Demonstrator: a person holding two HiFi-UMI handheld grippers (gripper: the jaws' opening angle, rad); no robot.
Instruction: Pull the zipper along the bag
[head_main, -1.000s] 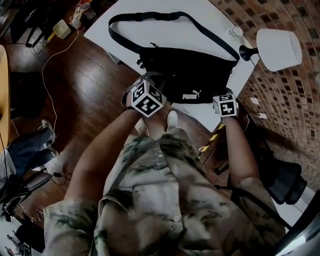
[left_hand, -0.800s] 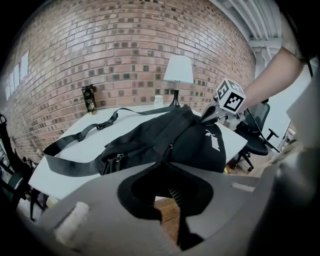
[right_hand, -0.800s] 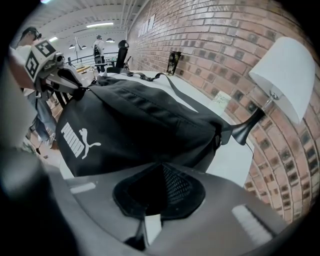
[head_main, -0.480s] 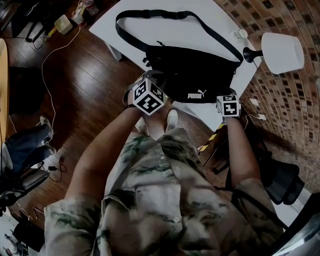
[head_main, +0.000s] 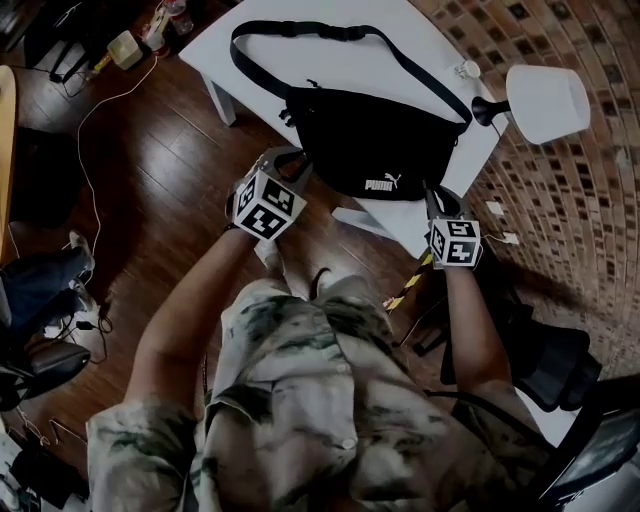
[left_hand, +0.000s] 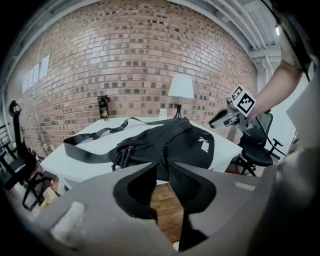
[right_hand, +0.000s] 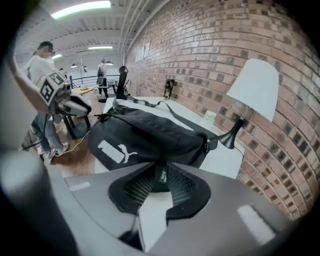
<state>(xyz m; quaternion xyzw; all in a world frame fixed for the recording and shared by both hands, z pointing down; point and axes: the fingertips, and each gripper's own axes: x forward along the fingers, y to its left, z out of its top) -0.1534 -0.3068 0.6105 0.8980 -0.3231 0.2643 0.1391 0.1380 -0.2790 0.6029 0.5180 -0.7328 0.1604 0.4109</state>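
- Black fabric waist bag (head_main: 375, 140) w/ white logo lies across the near right corner of a white rectangular table (head_main: 380, 55), its long webbing strap (head_main: 300, 28) looped toward the far edge
- R gripper (right_hand: 161, 170) is pinched together on a small dark label tab (right_hand: 161, 180) at the bag's right end, apparently anchoring it
- L gripper (left_hand: 162, 172) hangs clear of the bag over the wooden floor (head_main: 150, 180), jaws spreading apart w/ nothing btwn them
- Step in hand, by the look of it: a gap btwn grips on the zip, w/ the bag braced on one side only
- Next move prob calls for bringing the L gripper in to the bag's top seam and closing on the zipper pull; the pull is too small to pick out, and whether the zip is open or closed can't be told
- Bag looks soft, plump, slightly slumped
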